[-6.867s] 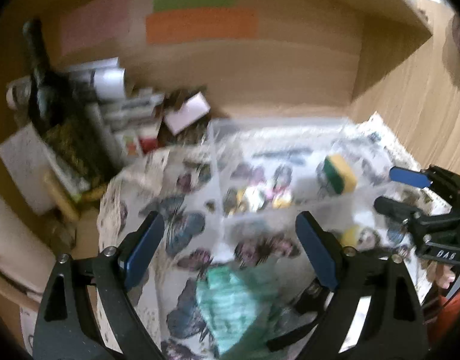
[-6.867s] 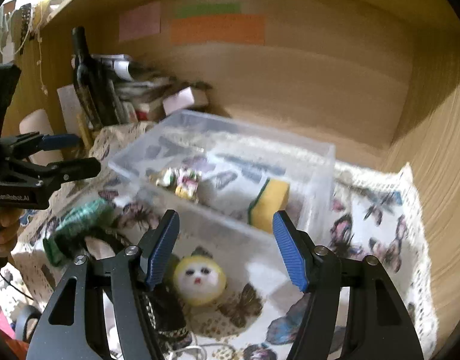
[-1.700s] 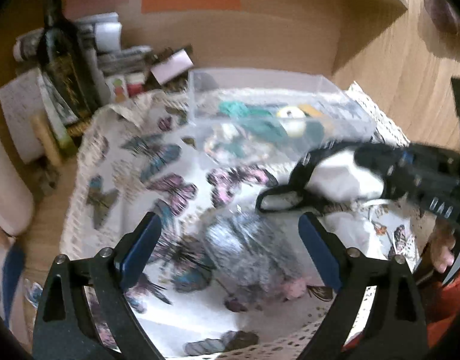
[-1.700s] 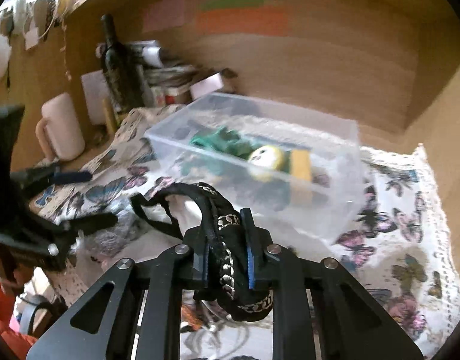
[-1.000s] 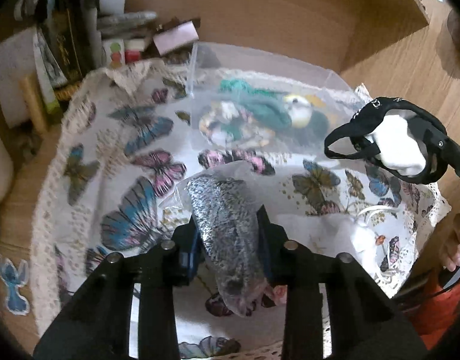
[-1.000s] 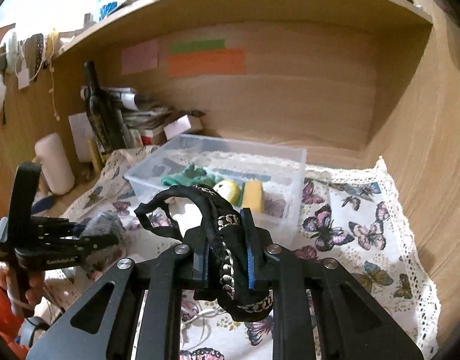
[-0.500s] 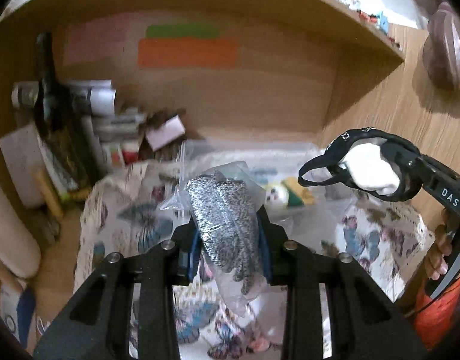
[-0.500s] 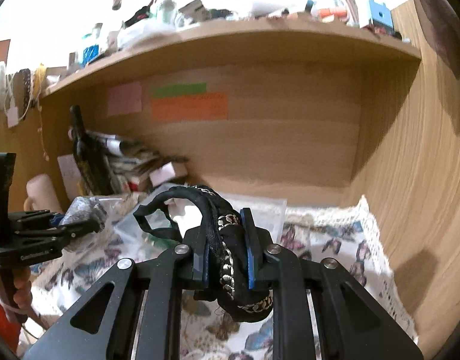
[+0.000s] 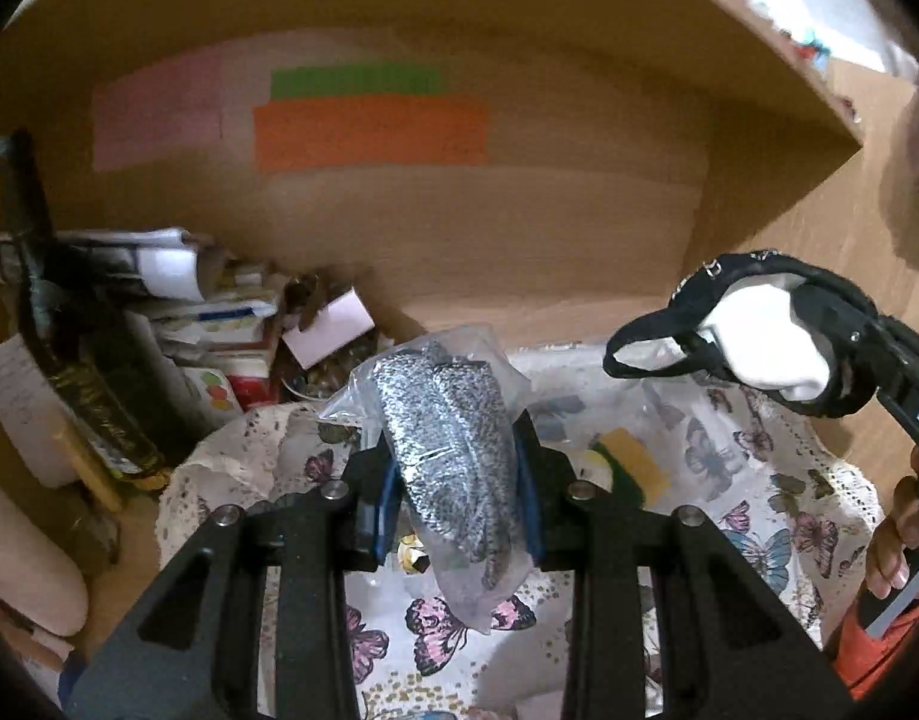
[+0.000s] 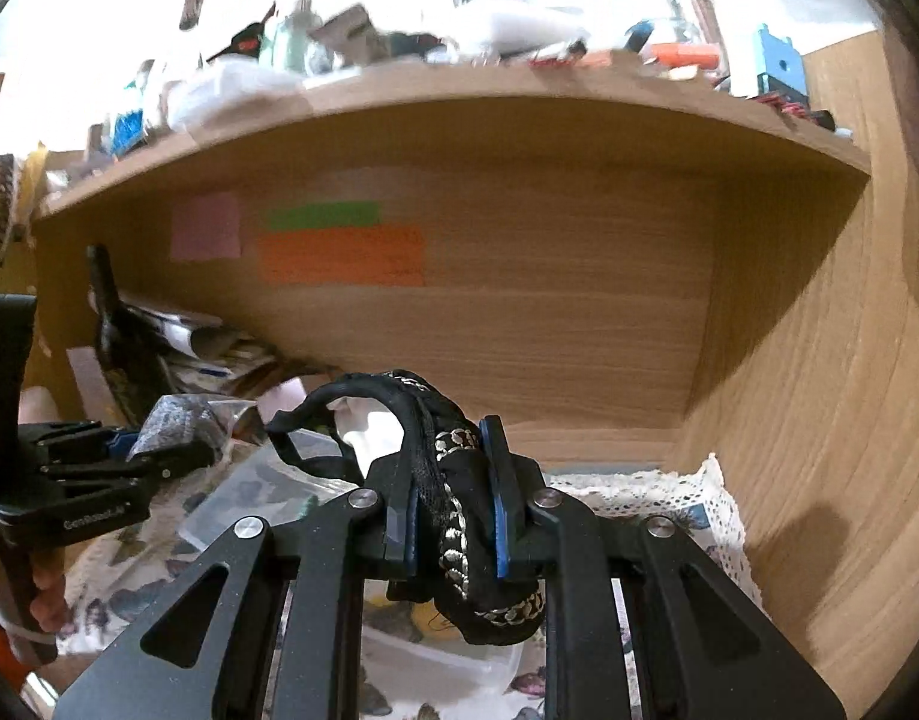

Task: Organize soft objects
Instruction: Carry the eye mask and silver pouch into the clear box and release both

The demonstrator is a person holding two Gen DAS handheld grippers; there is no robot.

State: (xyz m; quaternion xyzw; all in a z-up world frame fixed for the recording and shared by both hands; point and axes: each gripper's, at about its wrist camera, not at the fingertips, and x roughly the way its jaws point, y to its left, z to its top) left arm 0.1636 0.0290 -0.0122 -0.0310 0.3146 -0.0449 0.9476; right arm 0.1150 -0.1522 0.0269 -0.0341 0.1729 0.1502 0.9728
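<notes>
My left gripper (image 9: 456,480) is shut on a silvery grey mesh pad in a clear plastic bag (image 9: 453,450), held up in the air above the butterfly-print cloth (image 9: 759,540). My right gripper (image 10: 450,495) is shut on a black pouch with a chain-pattern strap (image 10: 453,516); in the left wrist view the black pouch (image 9: 771,324) shows white stuffing inside, raised at the right. Under both lies the clear plastic box (image 9: 579,414) with a yellow-green sponge (image 9: 627,465) in it. The left gripper with the bagged pad (image 10: 171,426) appears at the left of the right wrist view.
A dark bottle (image 9: 69,360), stacked papers and small boxes (image 9: 219,324) crowd the back left corner. Wooden walls enclose the alcove, with coloured paper notes (image 9: 369,126) on the back panel and a cluttered shelf (image 10: 459,78) above. A hand (image 9: 897,546) grips the right tool.
Both grippers have risen with their loads. The views now look higher up at the back wall and shelf, and the box has sunk low in the frames.
</notes>
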